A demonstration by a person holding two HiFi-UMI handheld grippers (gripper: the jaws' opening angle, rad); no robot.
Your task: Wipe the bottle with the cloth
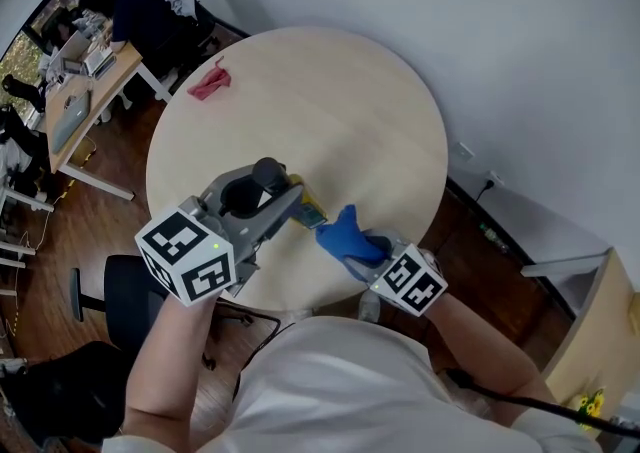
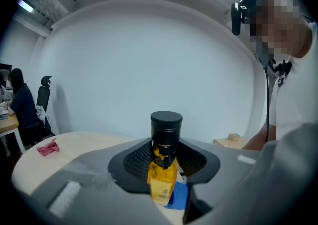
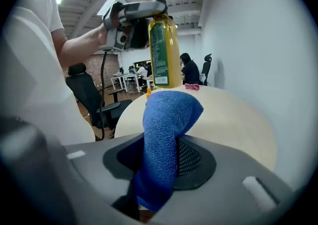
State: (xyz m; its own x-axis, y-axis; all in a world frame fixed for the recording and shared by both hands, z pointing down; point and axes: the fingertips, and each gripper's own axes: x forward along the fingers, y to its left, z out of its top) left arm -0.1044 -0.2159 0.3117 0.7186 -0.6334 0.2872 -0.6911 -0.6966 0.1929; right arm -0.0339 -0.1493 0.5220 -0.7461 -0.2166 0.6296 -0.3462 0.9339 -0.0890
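A yellow bottle (image 2: 163, 179) with a black cap (image 2: 166, 125) stands between the jaws of my left gripper (image 2: 164, 162), which is shut on its neck. In the head view the bottle (image 1: 305, 205) hangs over the near part of the round table (image 1: 340, 111), held by the left gripper (image 1: 272, 197). My right gripper (image 3: 164, 157) is shut on a folded blue cloth (image 3: 166, 139). The cloth (image 1: 347, 234) sits just right of the bottle's base, close to it. From the right gripper view the bottle (image 3: 163, 52) rises above and behind the cloth, with a green label.
A small red cloth (image 1: 210, 82) lies at the far left of the table. Office chairs (image 1: 115, 296) and desks (image 1: 80, 101) stand to the left, where a seated person (image 1: 140, 16) works. A white wall (image 1: 520, 41) runs close along the table's right side.
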